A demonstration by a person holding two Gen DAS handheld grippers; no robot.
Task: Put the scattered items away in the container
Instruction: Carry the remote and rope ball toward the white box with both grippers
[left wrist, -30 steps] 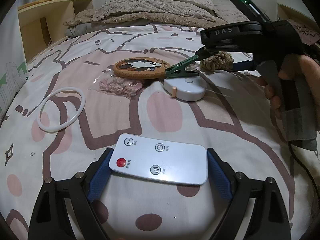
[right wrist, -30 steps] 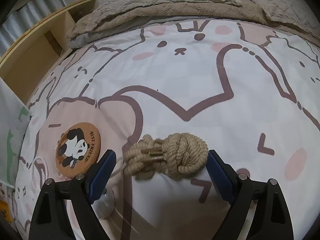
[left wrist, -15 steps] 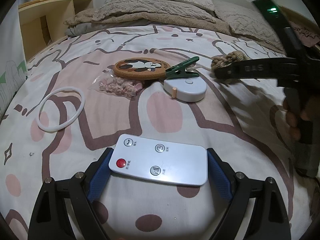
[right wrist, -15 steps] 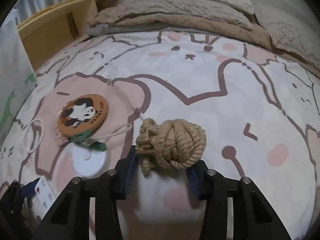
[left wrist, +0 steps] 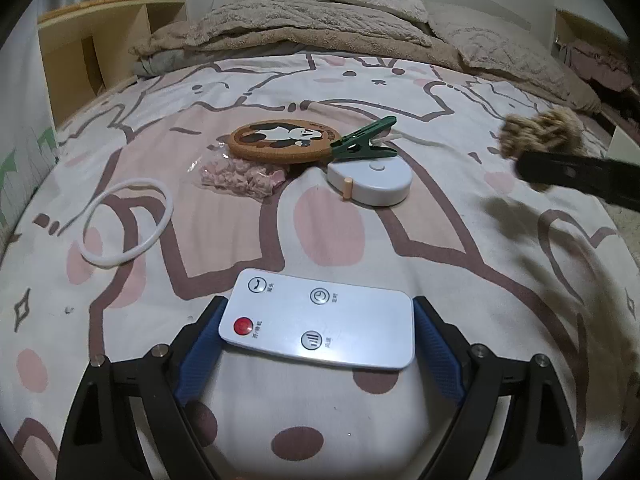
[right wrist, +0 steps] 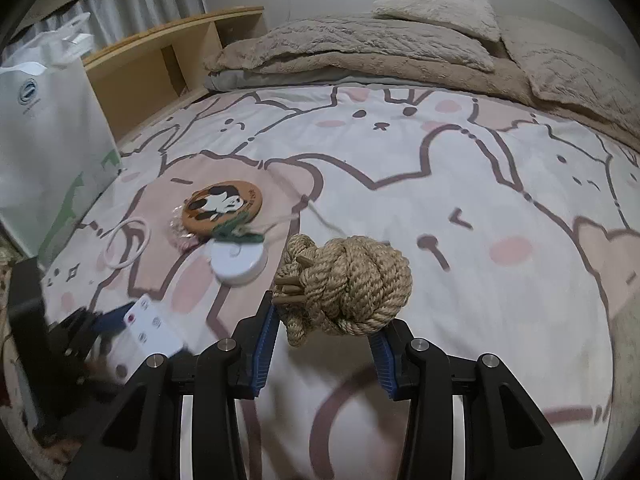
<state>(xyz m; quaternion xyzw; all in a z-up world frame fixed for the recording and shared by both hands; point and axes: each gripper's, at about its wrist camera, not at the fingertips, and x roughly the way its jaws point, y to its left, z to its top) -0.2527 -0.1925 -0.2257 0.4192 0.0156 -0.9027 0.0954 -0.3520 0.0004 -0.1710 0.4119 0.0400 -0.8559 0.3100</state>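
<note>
My right gripper (right wrist: 322,354) is shut on a tan rope knot ball (right wrist: 348,284) and holds it above the bed; the ball also shows blurred at the right of the left wrist view (left wrist: 540,136). My left gripper (left wrist: 318,346) is open, its blue pads on either side of a white remote (left wrist: 318,324) that lies on the bedsheet. Beyond lie a white tape measure (left wrist: 370,180), a green clothespin (left wrist: 362,142), a panda coaster (left wrist: 284,142), a bag of pink bits (left wrist: 240,172) and a white ring (left wrist: 128,220).
A white paper bag (right wrist: 48,152) stands at the bed's left edge. A wooden shelf (right wrist: 168,60) is behind it. A folded blanket and pillows (right wrist: 360,48) lie at the head of the bed.
My right gripper closed on the rope ball, lifted it off the sheet and pulled back toward the right. The left gripper and remote have not moved.
</note>
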